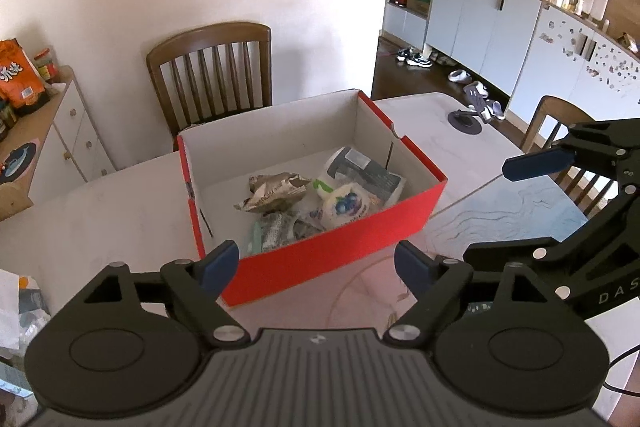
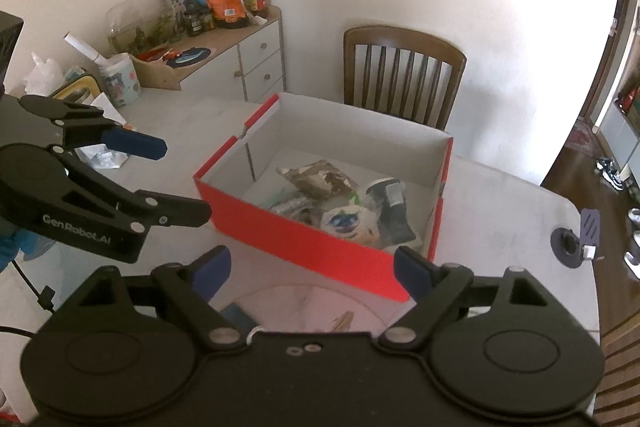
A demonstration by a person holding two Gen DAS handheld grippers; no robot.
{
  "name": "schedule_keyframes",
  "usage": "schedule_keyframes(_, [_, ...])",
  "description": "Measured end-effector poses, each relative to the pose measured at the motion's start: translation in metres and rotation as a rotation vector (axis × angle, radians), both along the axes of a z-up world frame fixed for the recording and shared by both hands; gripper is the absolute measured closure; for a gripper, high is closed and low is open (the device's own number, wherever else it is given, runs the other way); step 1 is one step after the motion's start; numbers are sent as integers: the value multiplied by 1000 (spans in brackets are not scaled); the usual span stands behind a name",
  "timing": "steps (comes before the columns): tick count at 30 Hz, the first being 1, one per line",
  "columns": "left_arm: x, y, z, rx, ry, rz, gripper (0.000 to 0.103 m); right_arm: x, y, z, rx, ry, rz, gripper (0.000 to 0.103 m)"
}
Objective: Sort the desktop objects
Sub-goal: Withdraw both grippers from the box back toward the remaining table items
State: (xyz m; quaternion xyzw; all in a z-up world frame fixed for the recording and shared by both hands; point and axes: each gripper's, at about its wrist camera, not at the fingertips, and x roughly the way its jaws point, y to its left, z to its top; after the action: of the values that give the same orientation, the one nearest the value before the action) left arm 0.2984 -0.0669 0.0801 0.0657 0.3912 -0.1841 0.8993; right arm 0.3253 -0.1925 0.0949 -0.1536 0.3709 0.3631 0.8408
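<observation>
Both tongs were spread wide and held nothing: the left gripper (image 1: 316, 267) and right gripper (image 2: 312, 273) hovered just before one red box (image 1: 336, 255) on the white table (image 1: 100, 211). Inside lay about five crumpled wrappers (image 1: 276, 193), probably light, soft and crackly, best pinched at a raised fold.

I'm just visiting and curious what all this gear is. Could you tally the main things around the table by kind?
Handheld grippers: 2, the left gripper and right gripper, both open and empty
Red box holding crumpled wrappers: 1
Wooden chairs: 2, one chair behind the box, a second chair at the side
Total: 5
</observation>
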Motion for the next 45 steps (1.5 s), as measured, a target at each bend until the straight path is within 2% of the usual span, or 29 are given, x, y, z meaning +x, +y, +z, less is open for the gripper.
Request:
schedule_keyframes(6, [-18,13,-3,-21,-4,0,2,-21,2,-1,3,2,-14,14])
schedule_keyframes(9, [-29,19,-5,-24,-7,-13,1,-31,1,-5,4,8,-30,13])
schedule_keyframes(25, [-89,52,-31,-30,17,-17,1,-88,-10,-36,0,59,-109,13])
schedule_keyframes(35, [-118,75,-64,-40,78,44,1,-121,-15,-66,-34,83,-163,13])
schedule_keyframes(45, [-134,85,-95,-23,125,63,1,-138,-17,-93,-61,133,-213,13])
